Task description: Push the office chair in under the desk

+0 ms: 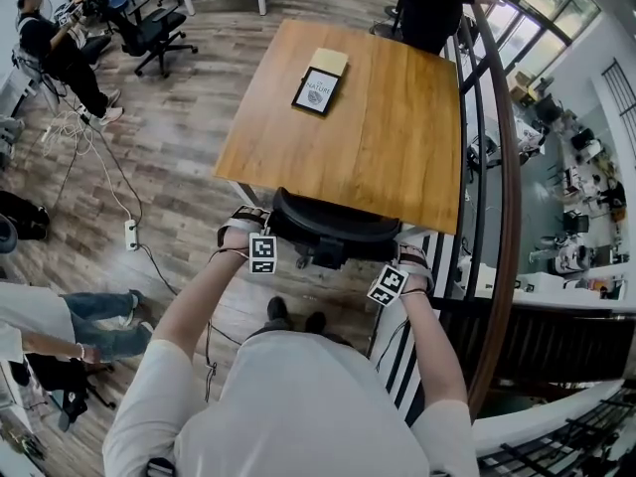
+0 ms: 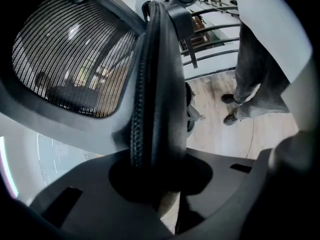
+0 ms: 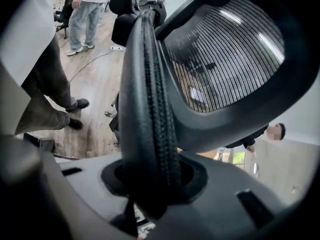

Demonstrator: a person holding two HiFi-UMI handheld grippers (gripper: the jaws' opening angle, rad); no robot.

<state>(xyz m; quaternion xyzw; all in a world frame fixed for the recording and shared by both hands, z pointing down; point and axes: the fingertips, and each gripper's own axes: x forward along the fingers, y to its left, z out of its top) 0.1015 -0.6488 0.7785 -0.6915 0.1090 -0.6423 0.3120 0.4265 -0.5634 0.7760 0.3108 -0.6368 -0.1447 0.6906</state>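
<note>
Open office, wooden desk (image 1: 388,137), swivel chairs (image 1: 151,30), floor cables (image 1: 94,152)

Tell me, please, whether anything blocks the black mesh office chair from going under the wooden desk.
Nothing visible does. The black mesh office chair, gripped at its backrest rim by the left tongs and right tongs, sits at the near edge of the rectangular wooden desk. The tabletop hides the space underneath.

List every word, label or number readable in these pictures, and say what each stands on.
"NATURE", faintly: on the black-bordered white card on the brown wooden desk; the smaller print around it is too small to read.
Patterns only, no words: the square black-and-white marker cubes.
No print visible on the black mesh office chair.
</note>
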